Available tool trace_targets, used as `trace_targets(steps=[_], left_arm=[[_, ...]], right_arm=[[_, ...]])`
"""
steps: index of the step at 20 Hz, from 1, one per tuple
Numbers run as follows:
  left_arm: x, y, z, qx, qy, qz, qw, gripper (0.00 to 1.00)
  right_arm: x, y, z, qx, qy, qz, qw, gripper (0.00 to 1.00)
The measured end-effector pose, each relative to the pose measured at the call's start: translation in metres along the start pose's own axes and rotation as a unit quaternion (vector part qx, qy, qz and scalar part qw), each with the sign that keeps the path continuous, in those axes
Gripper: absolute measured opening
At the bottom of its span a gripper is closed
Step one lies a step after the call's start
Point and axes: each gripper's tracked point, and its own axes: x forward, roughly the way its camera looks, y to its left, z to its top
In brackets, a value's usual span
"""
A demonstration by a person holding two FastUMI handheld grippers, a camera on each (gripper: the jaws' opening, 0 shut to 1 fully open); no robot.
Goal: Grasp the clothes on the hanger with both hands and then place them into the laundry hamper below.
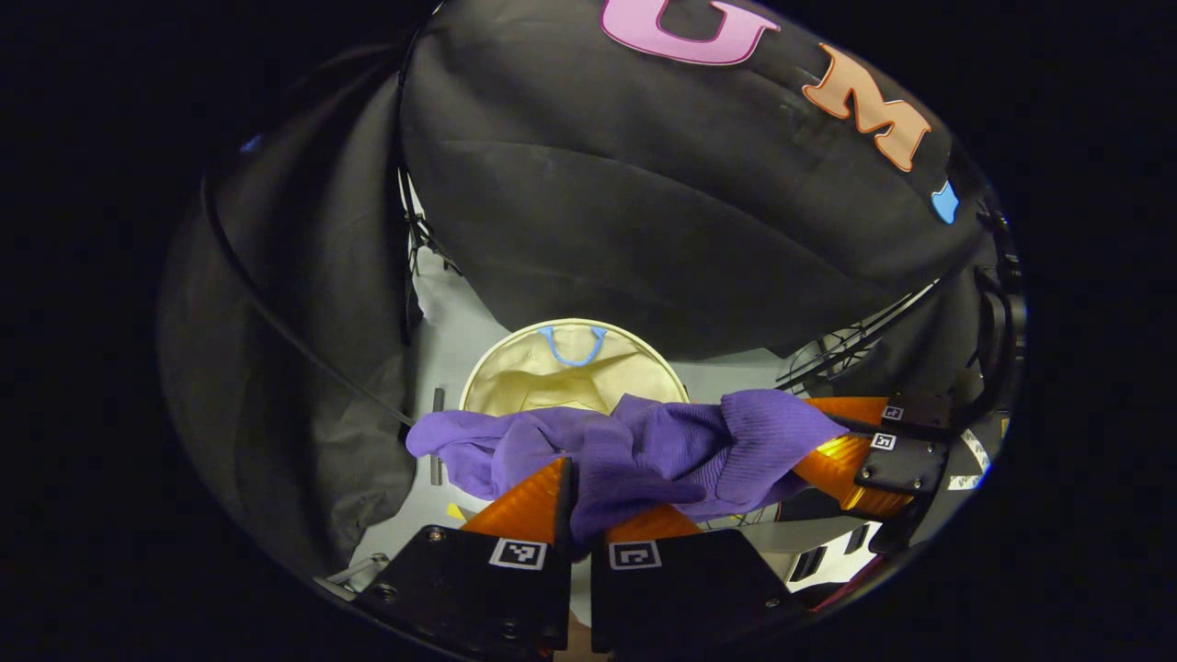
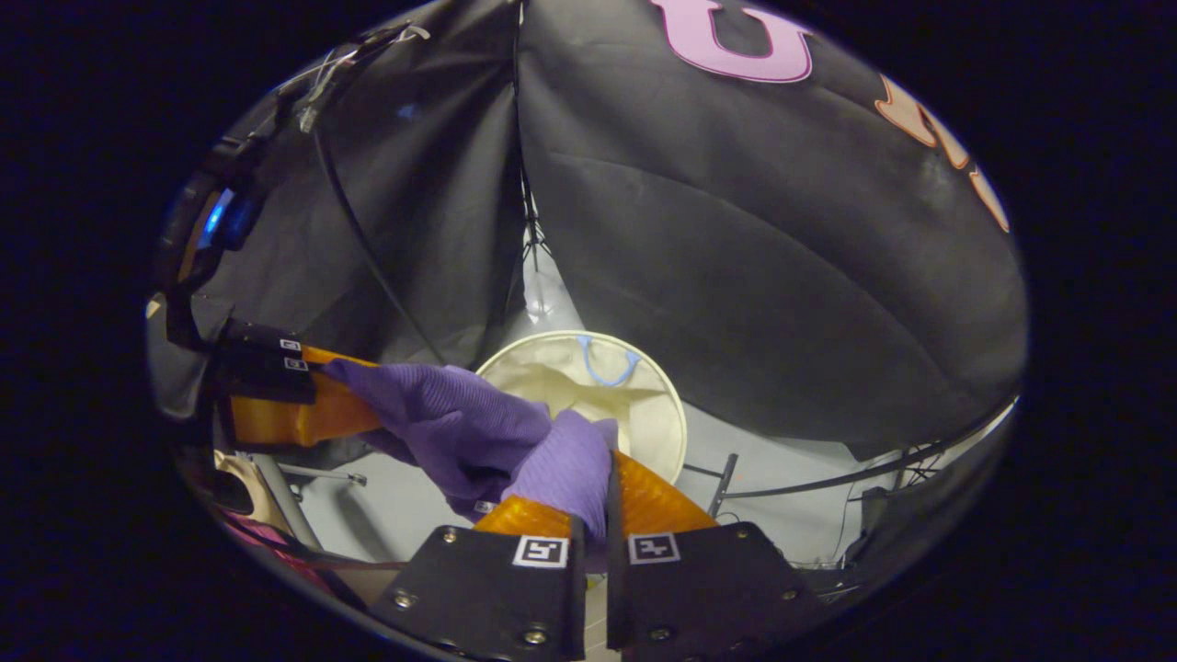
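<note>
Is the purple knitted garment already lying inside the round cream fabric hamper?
No: the purple knitted garment hangs above the round cream fabric hamper, clamped between the left gripper and right gripper.

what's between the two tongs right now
The purple garment spans the gap, clamped in the left tongs and in the right tongs; both gripper views show it. The open cream hamper lies beyond it, below.
</note>
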Motion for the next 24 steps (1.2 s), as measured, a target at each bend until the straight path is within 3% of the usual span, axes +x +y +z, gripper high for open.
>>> trace_targets(steps=[20, 22, 23, 24], left_arm=[[-0.0023, 0.0016, -0.0102, 0.008, 0.014, -0.002, 1.0, 0.11], [-0.0019, 0.0021, -0.0091, 0.009, 0.013, -0.003, 1.0, 0.16], [-0.0023, 0.0027, -0.0084, 0.01, 0.011, -0.001, 1.0, 0.3], [-0.0038, 0.0031, -0.0076, 0.012, 0.009, -0.001, 1.0, 0.34]], right_arm=[[-0.0087, -0.0016, 0.0044, 0.004, -0.012, -0.002, 1.0, 0.11], [-0.0097, -0.0027, 0.0055, 0.004, -0.012, -0.004, 1.0, 0.11], [-0.01, -0.0025, 0.0045, 0.004, -0.013, -0.003, 1.0, 0.11], [-0.01, -0.0046, 0.0066, 0.003, -0.014, -0.004, 1.0, 0.13]])
